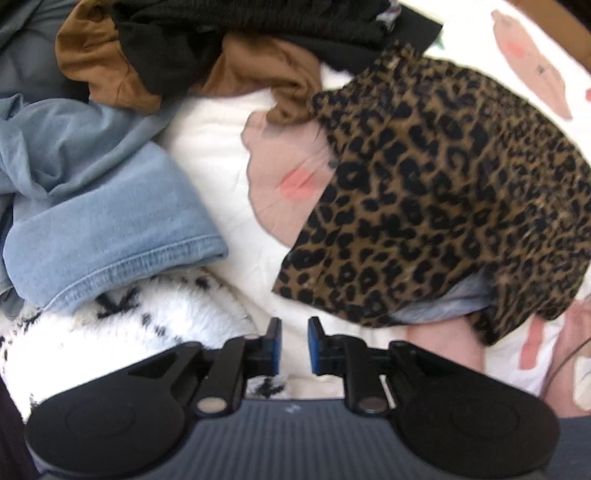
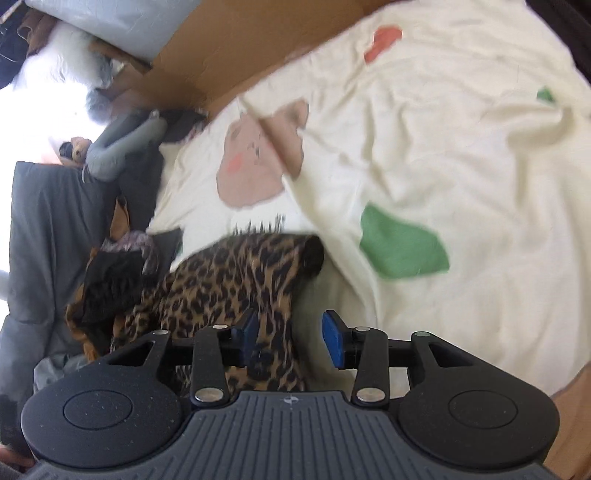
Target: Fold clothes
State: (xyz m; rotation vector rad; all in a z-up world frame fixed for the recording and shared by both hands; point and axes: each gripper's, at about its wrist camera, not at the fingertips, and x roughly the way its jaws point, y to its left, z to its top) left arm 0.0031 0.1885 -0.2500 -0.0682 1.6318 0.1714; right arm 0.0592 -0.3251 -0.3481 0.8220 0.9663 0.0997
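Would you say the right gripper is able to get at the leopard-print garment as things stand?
Probably yes: the right gripper has its jaws apart, and the leopard-print garment lies right beneath them on the cream bedsheet, nothing covering that edge.

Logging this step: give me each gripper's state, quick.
Left gripper: open, holding nothing.
Right gripper: open, leopard-print garment between the jaws, not clamped.

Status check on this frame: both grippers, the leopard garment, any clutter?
Left gripper open, empty. Right gripper open, leopard garment lying loose between its fingers. Jeans and dark clothes pile crowd the sheet.
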